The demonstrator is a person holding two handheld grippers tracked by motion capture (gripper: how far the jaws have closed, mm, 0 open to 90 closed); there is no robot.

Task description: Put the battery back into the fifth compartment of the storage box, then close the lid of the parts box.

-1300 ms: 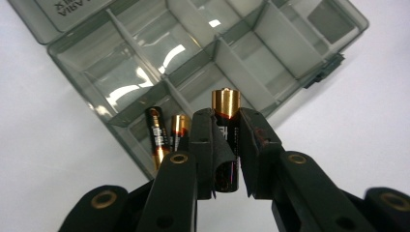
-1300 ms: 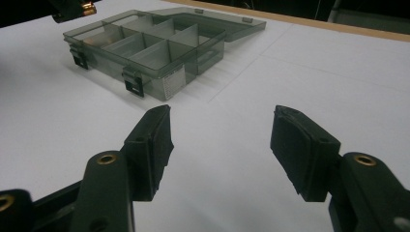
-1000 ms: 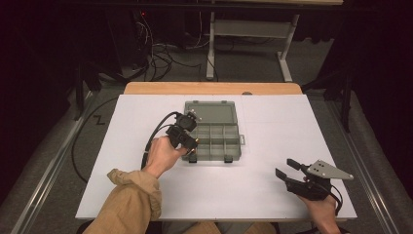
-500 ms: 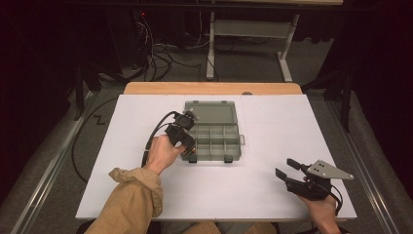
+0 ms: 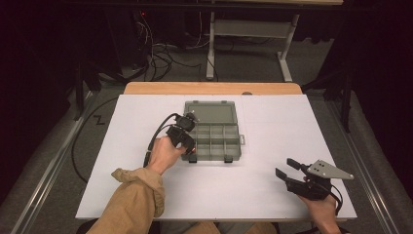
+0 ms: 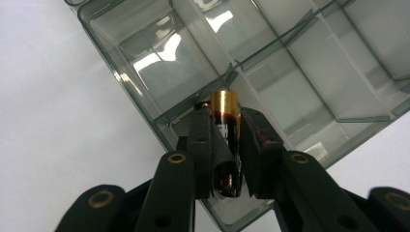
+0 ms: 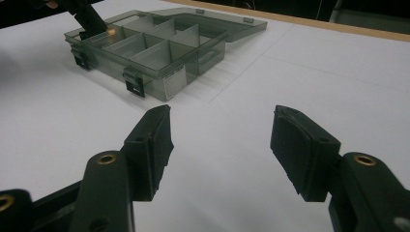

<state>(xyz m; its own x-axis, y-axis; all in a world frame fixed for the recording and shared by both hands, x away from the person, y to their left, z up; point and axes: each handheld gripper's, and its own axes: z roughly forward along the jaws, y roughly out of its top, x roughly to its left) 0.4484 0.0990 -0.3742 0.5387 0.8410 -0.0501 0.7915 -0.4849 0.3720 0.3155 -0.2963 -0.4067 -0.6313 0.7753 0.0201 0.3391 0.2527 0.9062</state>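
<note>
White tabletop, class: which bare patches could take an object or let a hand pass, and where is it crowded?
Free: the white tabletop between the clear plastic compartment box and the right gripper, and the strip left of the left gripper. Crowded: the box's near-left corner, where that gripper holds a gold-and-black battery.

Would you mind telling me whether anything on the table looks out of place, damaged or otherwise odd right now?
Nothing stands out. The clear organiser box sits flat on the table with its lid open, and its compartments look empty and intact. The left gripper holds a battery over a corner compartment; the right gripper is open, apart from the box.
</note>
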